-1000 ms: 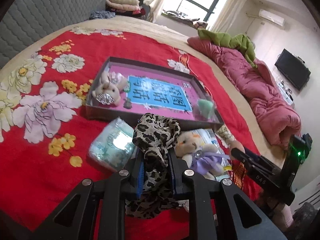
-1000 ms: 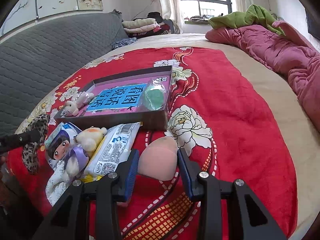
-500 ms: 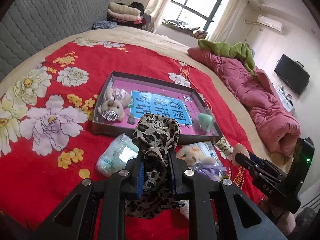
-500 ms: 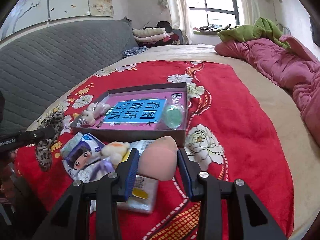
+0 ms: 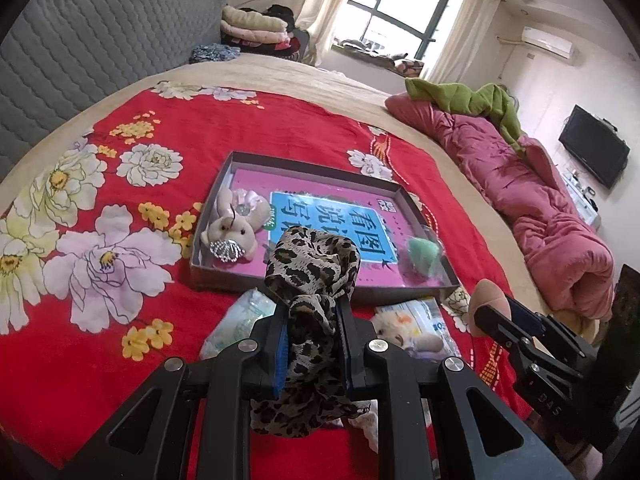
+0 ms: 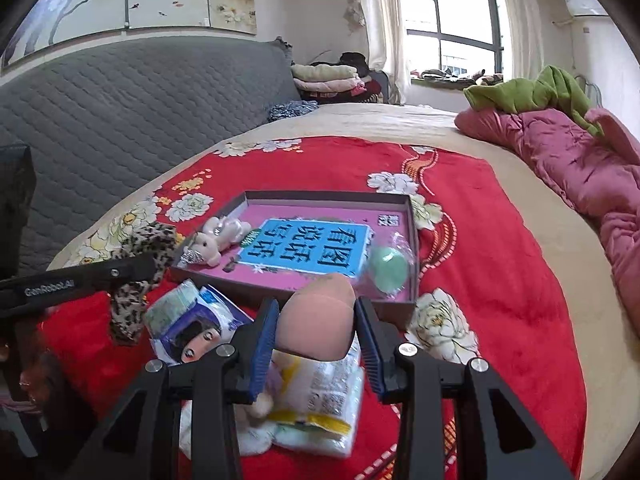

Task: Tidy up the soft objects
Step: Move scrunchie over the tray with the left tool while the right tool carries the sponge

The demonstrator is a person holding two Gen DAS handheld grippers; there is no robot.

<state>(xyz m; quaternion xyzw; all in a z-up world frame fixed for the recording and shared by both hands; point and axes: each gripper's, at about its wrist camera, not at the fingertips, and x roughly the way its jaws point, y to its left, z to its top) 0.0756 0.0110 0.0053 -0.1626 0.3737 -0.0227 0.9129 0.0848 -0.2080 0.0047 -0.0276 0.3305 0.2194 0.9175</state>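
On the bed, left wrist view: a shallow box (image 5: 224, 216) lies mid-frame on the red flowered blanket (image 5: 100, 344).
Left gripper (image 5: 314, 344): at bottom centre, jaws nearly together, pinching a leopard-print cloth (image 5: 312, 276) that bunches above the pads and hangs below them.
Box contents: a small plush bear (image 5: 234, 232) at the box's left end, a green sponge (image 5: 422, 256) at its right end, a pink and blue book cover under both.
Outside the box: a tissue pack (image 5: 240, 320) and a plush doll (image 5: 404, 332) just below the near wall.
Right gripper (image 5: 486, 312): enters from the lower right with a peach sponge (image 5: 486, 294) at its tip.

Right wrist view, grip: the peach sponge sits bottom centre between the half-spread jaws of the right gripper, both pads pressing its sides, lifted off the blanket just short of the box's near wall.
Seen only here: a printed pack with a cartoon face (image 6: 192, 324) and a white wrapped pack (image 6: 328, 396), both under the gripper; the left gripper comes in from the left edge, cloth dangling.

Done, judged: two soft things already rest in the box.
Left, judged: cloth and peach sponge are carried but not yet placed; doll and packs lie outside.
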